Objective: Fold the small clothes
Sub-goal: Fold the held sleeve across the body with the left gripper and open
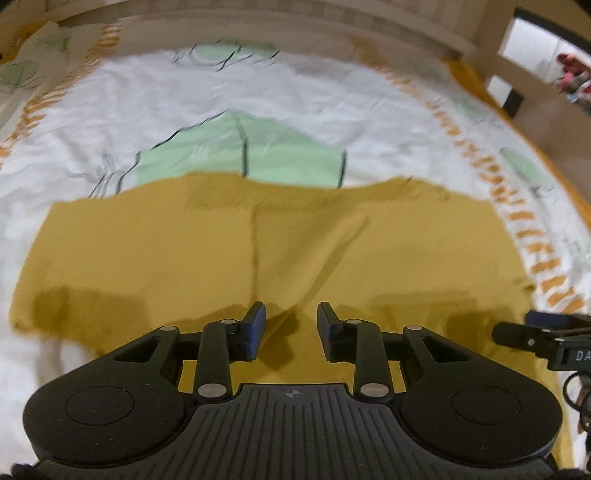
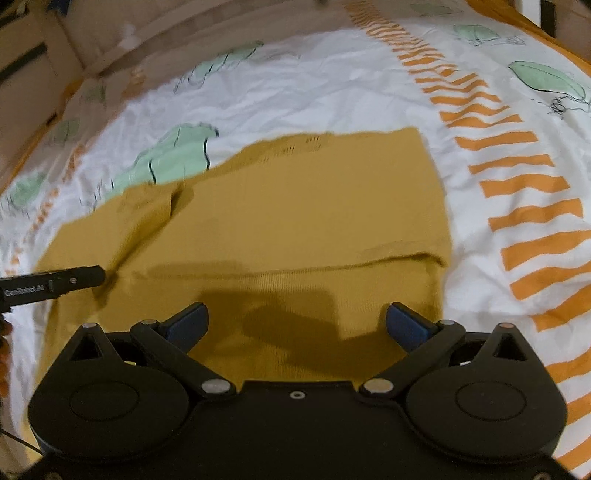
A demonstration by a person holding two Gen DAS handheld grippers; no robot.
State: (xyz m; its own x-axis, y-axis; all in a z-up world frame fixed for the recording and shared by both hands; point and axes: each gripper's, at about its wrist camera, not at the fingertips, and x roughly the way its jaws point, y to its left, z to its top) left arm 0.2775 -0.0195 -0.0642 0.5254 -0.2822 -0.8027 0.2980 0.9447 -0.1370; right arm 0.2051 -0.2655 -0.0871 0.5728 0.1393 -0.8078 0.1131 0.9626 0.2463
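Observation:
A mustard-yellow knit garment (image 1: 258, 243) lies spread flat on the bed; it also fills the middle of the right wrist view (image 2: 295, 221), with a folded edge running across it. My left gripper (image 1: 291, 325) is open, hovering low over the garment's near edge with nothing between its blue pads. My right gripper (image 2: 295, 325) is wide open and empty above the garment's near part. The right gripper's fingers (image 1: 524, 334) show at the right edge of the left wrist view; the left gripper's finger (image 2: 74, 280) shows at the left edge of the right wrist view.
The bed is covered by a white sheet (image 1: 184, 96) with green leaf prints and orange striped bands (image 2: 517, 184). A wooden headboard (image 1: 332, 22) runs along the far side. A doorway and furniture (image 1: 535, 55) stand at the far right.

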